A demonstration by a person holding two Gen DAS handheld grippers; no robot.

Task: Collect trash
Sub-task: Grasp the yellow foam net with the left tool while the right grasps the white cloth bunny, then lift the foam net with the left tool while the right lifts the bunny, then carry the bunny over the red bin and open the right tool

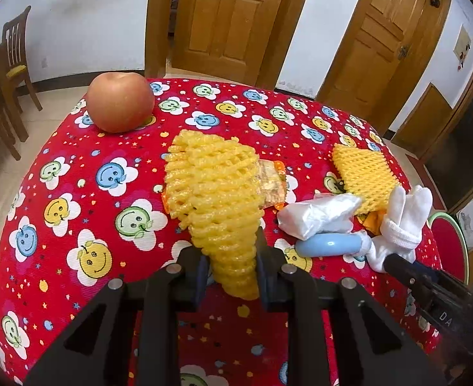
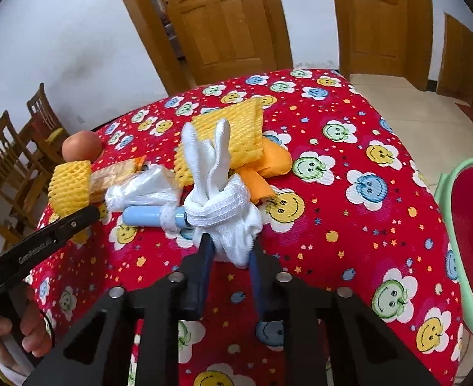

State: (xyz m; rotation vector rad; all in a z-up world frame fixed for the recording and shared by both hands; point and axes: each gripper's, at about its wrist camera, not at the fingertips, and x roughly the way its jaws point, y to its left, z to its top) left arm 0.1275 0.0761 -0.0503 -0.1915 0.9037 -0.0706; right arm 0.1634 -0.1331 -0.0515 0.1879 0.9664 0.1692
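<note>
The yellow foam fruit net is pinched in the left gripper, the knotted white cloth bundle in the right gripper; both are best lifted straight up, clear of the counter.

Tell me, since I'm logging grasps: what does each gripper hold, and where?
Left gripper: yellow foam net, by its narrow near end. Right gripper: knotted white cloth, by its bunched near end.

place: likely home | wooden doors; dining chairs; tablecloth
</note>
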